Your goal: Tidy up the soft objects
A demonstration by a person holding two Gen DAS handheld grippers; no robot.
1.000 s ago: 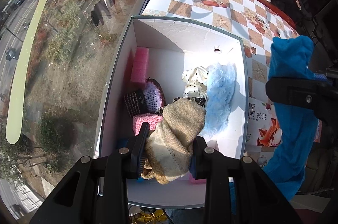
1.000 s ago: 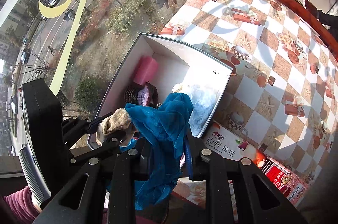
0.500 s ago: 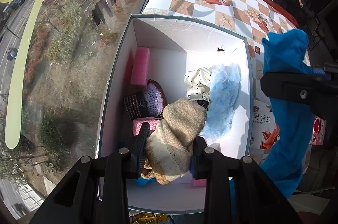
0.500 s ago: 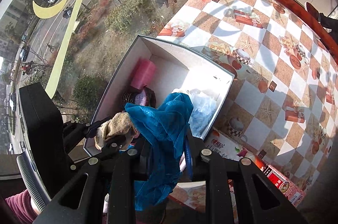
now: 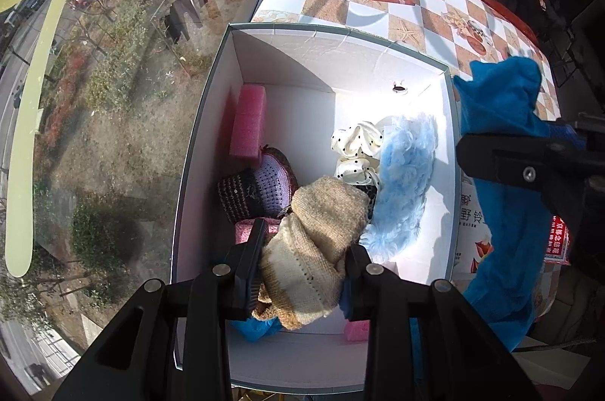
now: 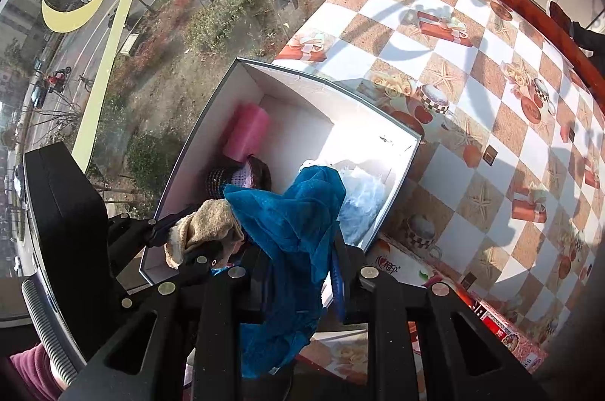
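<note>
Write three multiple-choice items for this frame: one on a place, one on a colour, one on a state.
1. Where is the pink foam block?
A. inside the white box, against its left wall
B. on the checkered tablecloth
C. in the red basin

2. What colour is the cloth in the right gripper?
A. yellow
B. deep blue
C. white

3. What is the state of the left gripper?
A. open and empty
B. shut on a beige knit item
C. shut on the pink block

Key: 1 A, the pink foam block lies in the white box by its left wall. 2 B, the blue cloth hangs from the right gripper. 3 B, the left gripper has its jaws pressed on the beige knit item.
</note>
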